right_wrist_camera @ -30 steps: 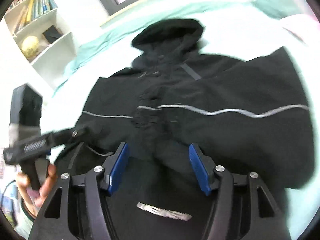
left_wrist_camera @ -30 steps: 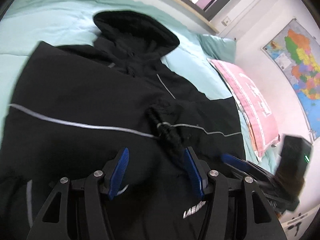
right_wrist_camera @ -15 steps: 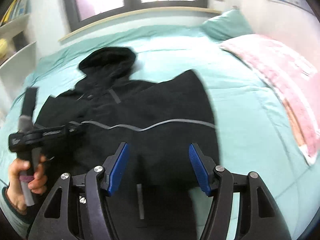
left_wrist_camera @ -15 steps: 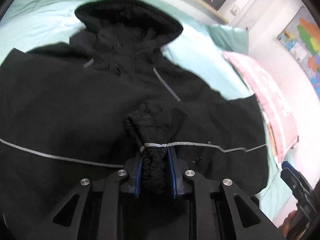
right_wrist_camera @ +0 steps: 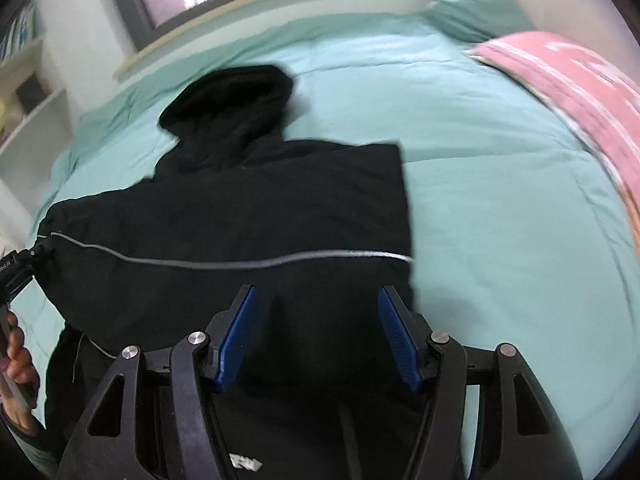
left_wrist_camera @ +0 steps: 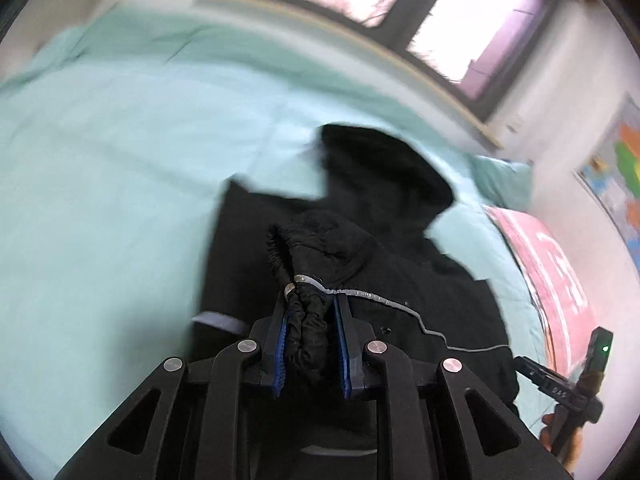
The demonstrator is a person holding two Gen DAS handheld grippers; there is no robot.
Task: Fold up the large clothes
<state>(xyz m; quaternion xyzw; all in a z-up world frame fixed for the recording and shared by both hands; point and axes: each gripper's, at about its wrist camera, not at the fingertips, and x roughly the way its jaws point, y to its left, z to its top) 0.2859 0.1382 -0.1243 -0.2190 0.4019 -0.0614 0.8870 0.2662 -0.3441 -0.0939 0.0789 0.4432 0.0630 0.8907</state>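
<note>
- Two tongs in play: left tongs [left_wrist_camera: 308, 344] clamped on the black jacket's [right_wrist_camera: 248, 216] sleeve cuff [left_wrist_camera: 306, 320], right tongs [right_wrist_camera: 316, 336] apart, empty.
- Jacket's spread on the bed [right_wrist_camera: 500, 200]; sleeve fold looks underway, next probably laying that cuff flat across the body.

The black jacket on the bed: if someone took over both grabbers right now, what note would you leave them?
Left gripper: fingers shut on the sleeve cuff, lifted above the jacket.
Right gripper: open, empty, hovering over the lower part of the black jacket.
Jacket lies spread on the green bedspread, hood toward the window.
Done: one sleeve picked up.
Left: lay that sleeve across the body, then probably fold the rest.
</note>
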